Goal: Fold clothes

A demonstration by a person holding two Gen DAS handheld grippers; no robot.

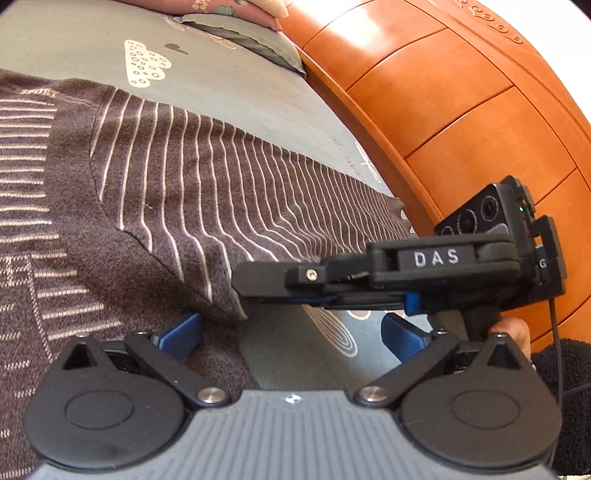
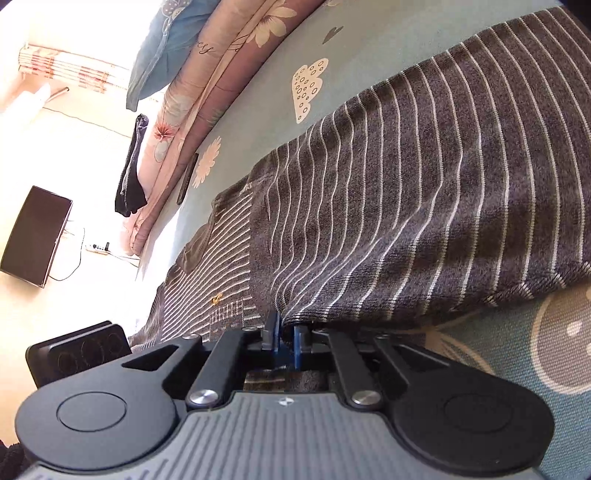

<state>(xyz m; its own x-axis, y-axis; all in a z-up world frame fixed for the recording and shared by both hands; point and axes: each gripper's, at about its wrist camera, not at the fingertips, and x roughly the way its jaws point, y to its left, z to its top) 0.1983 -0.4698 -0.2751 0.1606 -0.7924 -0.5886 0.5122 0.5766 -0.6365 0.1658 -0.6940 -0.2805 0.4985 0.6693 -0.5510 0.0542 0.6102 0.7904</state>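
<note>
A dark grey knitted sweater with thin white stripes (image 1: 155,177) lies across the grey-green patterned bed sheet (image 1: 229,85), orange wooden headboard (image 1: 461,103) upper right, pillows cropped at top; right tongs (image 2: 287,338) pinch its hem, hiding the fold, while left tongs (image 1: 291,332) gape empty.

A grey-green patterned bedsheet (image 1: 229,85) carries a striped dark sweater (image 2: 424,192) and pillows (image 1: 243,35).
</note>
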